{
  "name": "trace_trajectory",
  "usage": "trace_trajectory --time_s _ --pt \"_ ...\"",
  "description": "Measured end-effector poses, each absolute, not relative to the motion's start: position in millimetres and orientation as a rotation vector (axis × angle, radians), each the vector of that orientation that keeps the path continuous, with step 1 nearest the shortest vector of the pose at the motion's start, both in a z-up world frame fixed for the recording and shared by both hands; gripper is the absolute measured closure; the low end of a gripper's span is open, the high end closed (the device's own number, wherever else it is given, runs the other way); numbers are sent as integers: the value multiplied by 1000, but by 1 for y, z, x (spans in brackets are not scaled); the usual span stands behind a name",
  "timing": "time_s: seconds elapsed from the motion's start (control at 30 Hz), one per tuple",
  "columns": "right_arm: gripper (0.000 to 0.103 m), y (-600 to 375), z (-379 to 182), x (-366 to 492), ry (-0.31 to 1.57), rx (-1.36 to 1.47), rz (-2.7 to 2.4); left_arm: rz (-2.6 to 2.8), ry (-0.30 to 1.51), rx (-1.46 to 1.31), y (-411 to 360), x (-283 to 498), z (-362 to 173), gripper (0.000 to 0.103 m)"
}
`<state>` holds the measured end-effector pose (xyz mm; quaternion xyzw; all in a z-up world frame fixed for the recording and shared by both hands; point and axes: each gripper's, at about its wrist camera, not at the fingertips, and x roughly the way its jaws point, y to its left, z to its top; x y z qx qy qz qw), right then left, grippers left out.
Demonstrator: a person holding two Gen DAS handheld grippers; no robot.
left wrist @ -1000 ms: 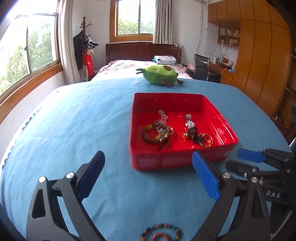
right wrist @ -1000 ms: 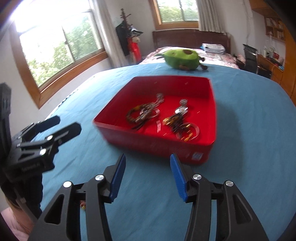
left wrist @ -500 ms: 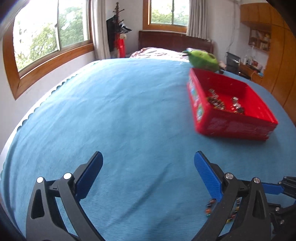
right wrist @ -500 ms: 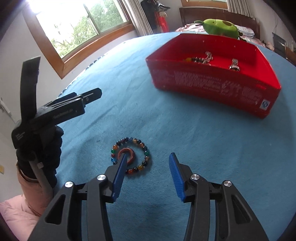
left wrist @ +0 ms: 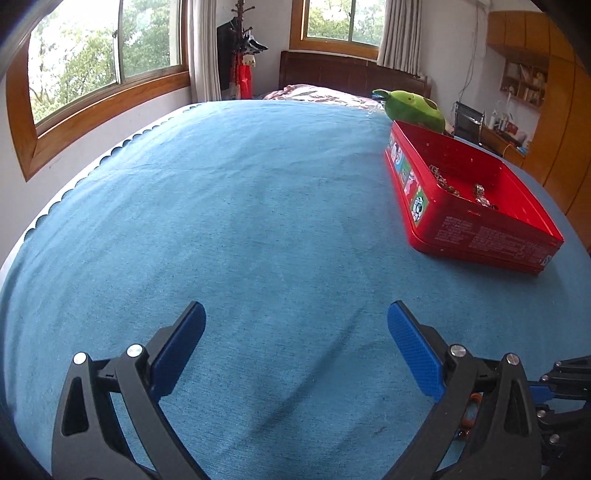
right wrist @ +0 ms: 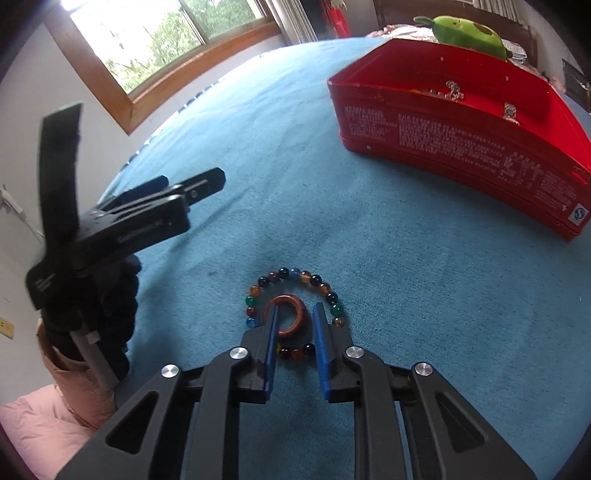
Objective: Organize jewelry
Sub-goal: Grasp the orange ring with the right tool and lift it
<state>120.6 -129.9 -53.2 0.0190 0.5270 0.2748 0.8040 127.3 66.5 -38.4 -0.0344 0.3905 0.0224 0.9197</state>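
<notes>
A brown-red ring (right wrist: 291,314) lies inside a bracelet of coloured beads (right wrist: 295,275) on the blue cloth. My right gripper (right wrist: 294,315) is low over them, its blue fingers narrowed around the ring, one each side; whether they touch it I cannot tell. My left gripper (left wrist: 295,325) is wide open and empty above bare cloth; it also shows at the left of the right wrist view (right wrist: 159,218). The red tray (left wrist: 480,236) (right wrist: 461,125) holds several chains and bracelets (left wrist: 458,190).
A green plush toy (left wrist: 413,109) (right wrist: 469,31) lies just behind the tray. The blue cloth (left wrist: 240,203) covers the whole table, with a scalloped edge at the left. Windows, a bed and wooden cabinets stand beyond.
My right gripper has dropped onto the ring and bracelet and its fingers have narrowed around the ring. My left gripper has swung left, away from the tray, still open.
</notes>
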Motion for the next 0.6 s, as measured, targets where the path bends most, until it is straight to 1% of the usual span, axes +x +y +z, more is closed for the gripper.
trace_trajectory --time_s 0.2,0.27,0.33,0.47,0.6 --pt "85 -117 -61 126 1136 -10 582 30 819 -75 63 131 -42 5" --pt "91 -113 -61 125 1122 -43 575 30 823 -74 62 132 -43 5" --pt "92 -110 -61 123 1111 -54 577 33 826 -73 62 133 -44 5" --pt "95 -121 -58 122 1103 7 600 36 834 -71 61 135 -46 5" --pt "96 -145 -52 121 1074 77 588 19 836 -56 57 136 -46 5"
